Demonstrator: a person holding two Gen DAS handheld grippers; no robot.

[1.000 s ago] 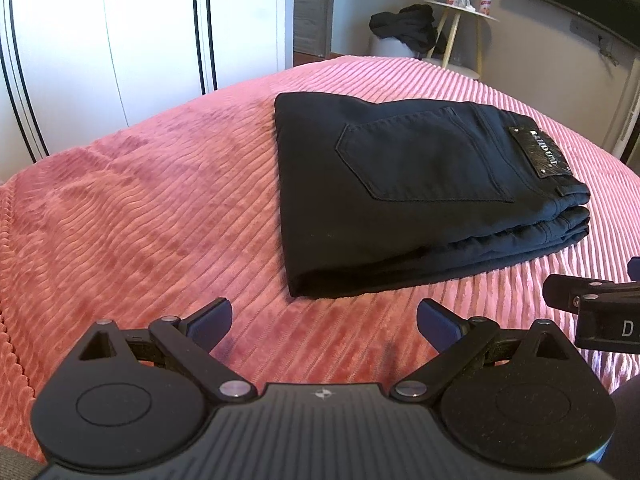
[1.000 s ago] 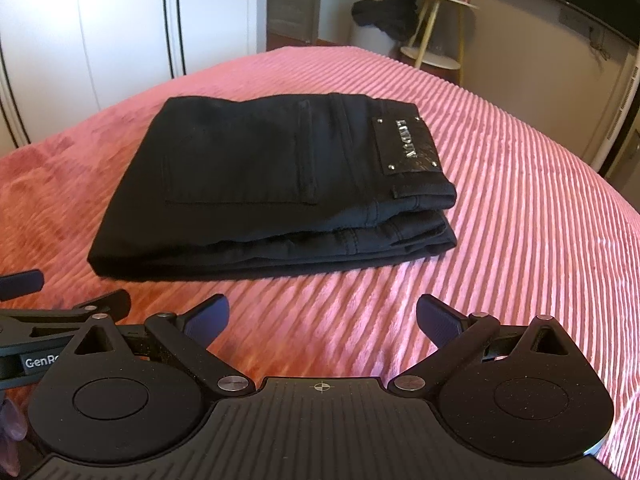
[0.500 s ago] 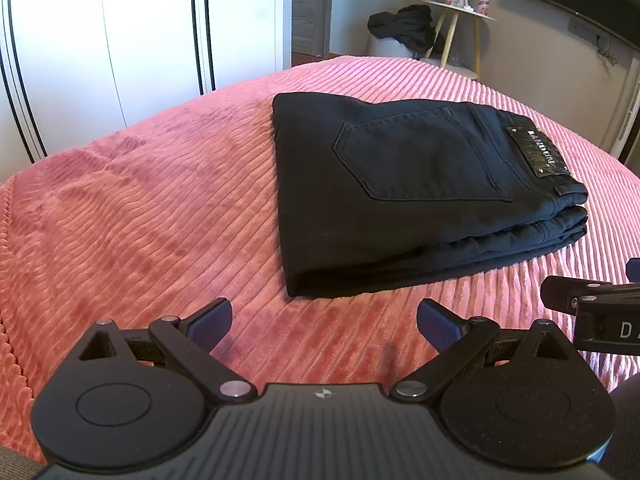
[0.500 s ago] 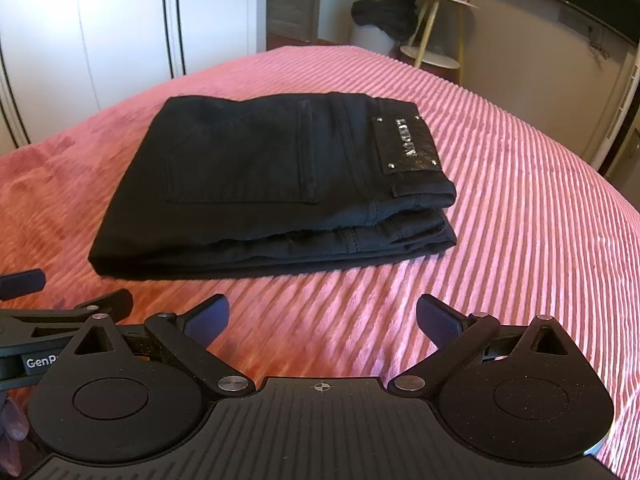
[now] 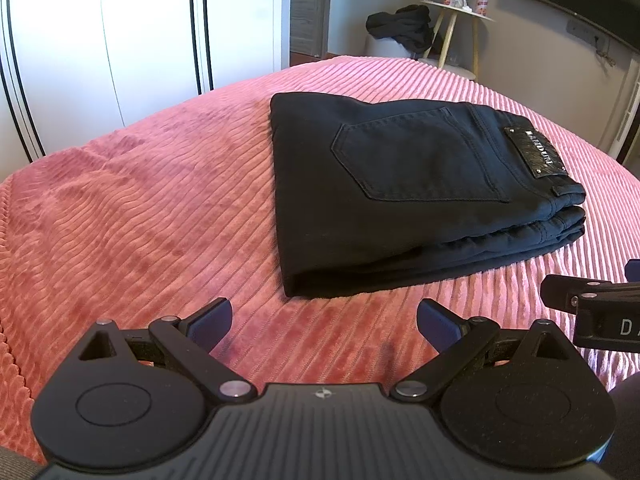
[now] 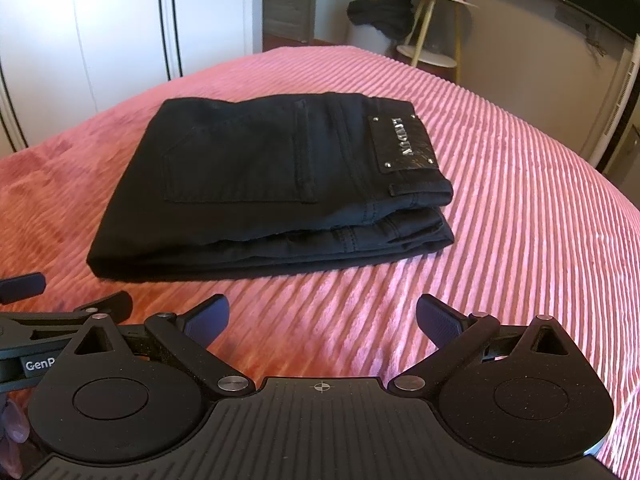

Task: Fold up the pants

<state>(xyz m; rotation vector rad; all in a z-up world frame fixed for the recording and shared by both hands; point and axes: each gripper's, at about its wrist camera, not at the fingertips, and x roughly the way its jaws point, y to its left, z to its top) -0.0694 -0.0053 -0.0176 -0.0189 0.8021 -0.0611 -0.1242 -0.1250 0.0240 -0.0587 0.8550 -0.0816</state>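
Both the left tool (image 5: pixel 324 322) and right tool (image 6: pixel 322 320) gape wide and empty above the pink bedspread (image 5: pixel 160 220), near the folded black pants (image 6: pixel 272 188).

Both wrist cameras sit low and near above the pink ribbed bedspread (image 5: pixel 140 220), looking forward between their own spread fingers across the folded black denim pants (image 5: pixel 400 184) toward the white wardrobe doors (image 6: pixel 100 40), the left view set leftward, each glimpsing the other's gripper.
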